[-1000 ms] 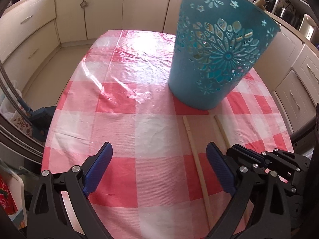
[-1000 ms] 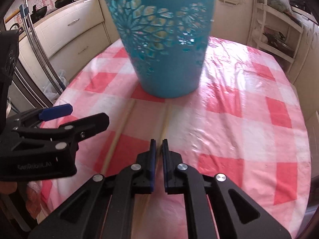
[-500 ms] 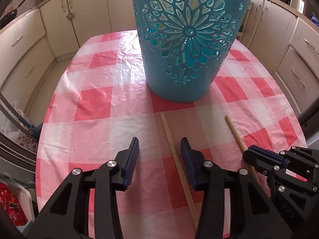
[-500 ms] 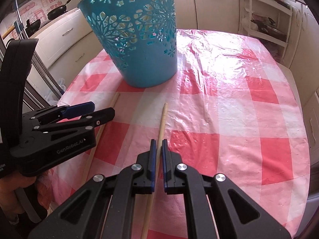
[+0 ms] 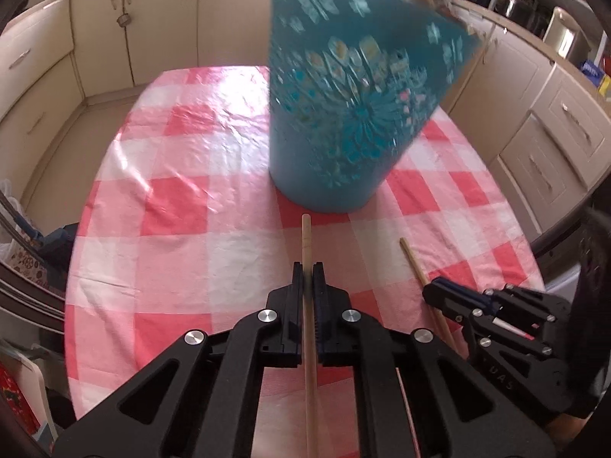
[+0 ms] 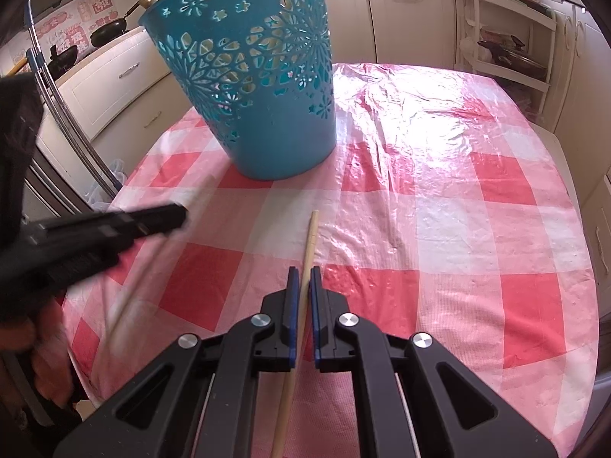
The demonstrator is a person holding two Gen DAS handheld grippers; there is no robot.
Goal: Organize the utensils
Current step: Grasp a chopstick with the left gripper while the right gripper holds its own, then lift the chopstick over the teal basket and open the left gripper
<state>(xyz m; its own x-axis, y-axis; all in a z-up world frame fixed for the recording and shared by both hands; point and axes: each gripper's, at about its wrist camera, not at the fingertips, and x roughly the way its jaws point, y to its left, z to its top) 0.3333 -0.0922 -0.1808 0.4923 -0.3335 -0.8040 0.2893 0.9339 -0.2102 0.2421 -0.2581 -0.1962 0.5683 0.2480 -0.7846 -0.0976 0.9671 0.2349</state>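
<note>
A teal cut-out plastic basket [image 5: 343, 122] stands on the red-and-white checked table [image 5: 183, 252]; it also shows in the right wrist view [image 6: 263, 87]. My left gripper [image 5: 308, 271] is shut on a wooden chopstick [image 5: 306, 236] that points toward the basket. My right gripper [image 6: 300, 276] is shut on the other wooden chopstick [image 6: 311, 236]. In the left wrist view the right gripper [image 5: 450, 294] is at the lower right with its chopstick [image 5: 412, 263]. In the right wrist view the left gripper [image 6: 168, 217] is blurred at the left with its chopstick [image 6: 133, 286].
Cream kitchen cabinets [image 5: 114, 38] surround the table. A white rack with pans [image 6: 508, 45] stands at the back right. A stove with dark pans [image 6: 103, 34] is at the back left. The table edges fall away on both sides.
My left gripper has closed from wide open onto the left chopstick and lifted it. My right gripper has stayed shut on its chopstick and drawn back from the basket.
</note>
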